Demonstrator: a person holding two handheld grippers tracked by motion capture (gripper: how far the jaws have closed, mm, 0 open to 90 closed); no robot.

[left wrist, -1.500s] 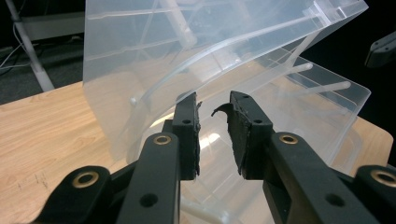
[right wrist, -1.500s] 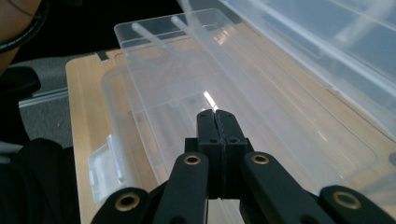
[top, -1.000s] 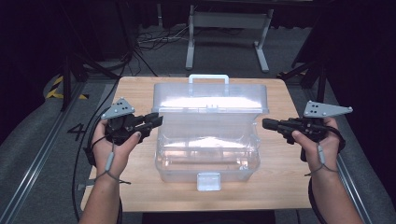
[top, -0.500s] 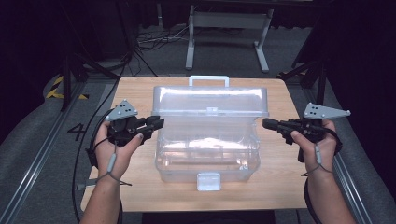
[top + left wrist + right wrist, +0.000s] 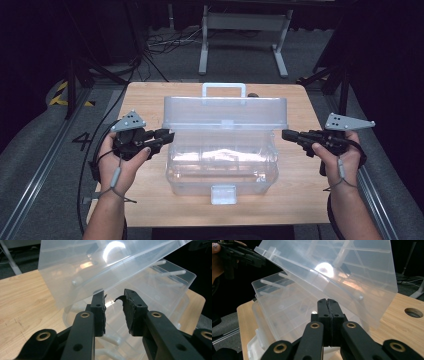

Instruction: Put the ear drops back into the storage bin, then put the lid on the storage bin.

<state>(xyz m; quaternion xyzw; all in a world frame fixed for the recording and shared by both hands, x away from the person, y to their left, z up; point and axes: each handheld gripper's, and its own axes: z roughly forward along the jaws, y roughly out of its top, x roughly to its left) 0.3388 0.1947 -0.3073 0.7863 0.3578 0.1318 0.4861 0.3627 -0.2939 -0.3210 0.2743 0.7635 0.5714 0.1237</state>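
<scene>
We see the left gripper (image 5: 167, 135) at 9 o'clock of the clear plastic box (image 5: 222, 165), tips right at the box's left end under the raised lid (image 5: 225, 112). In the left gripper view its jaws stand apart with a gap — they have just been opening — and the lid's lower edge (image 5: 110, 270) sits just past the tips, nothing pressed between the pads. One pad (image 5: 127, 305) looks torn and curled at its edge.

The box sits mid-table on the wooden table (image 5: 145, 100), long side facing us, latch (image 5: 223, 194) at 6 o'clock, handle (image 5: 223, 89) at 12 o'clock. Lid is tilted up, hinged at the far side.

The right gripper (image 5: 286, 134) is at 3 o'clock of the box, tips just beside the lid's right end; we cannot tell if they touch. Its jaws are pressed fully together — nothing in them (image 5: 328, 315). A round hole (image 5: 413, 312) in the table shows at its 3 o'clock.
</scene>
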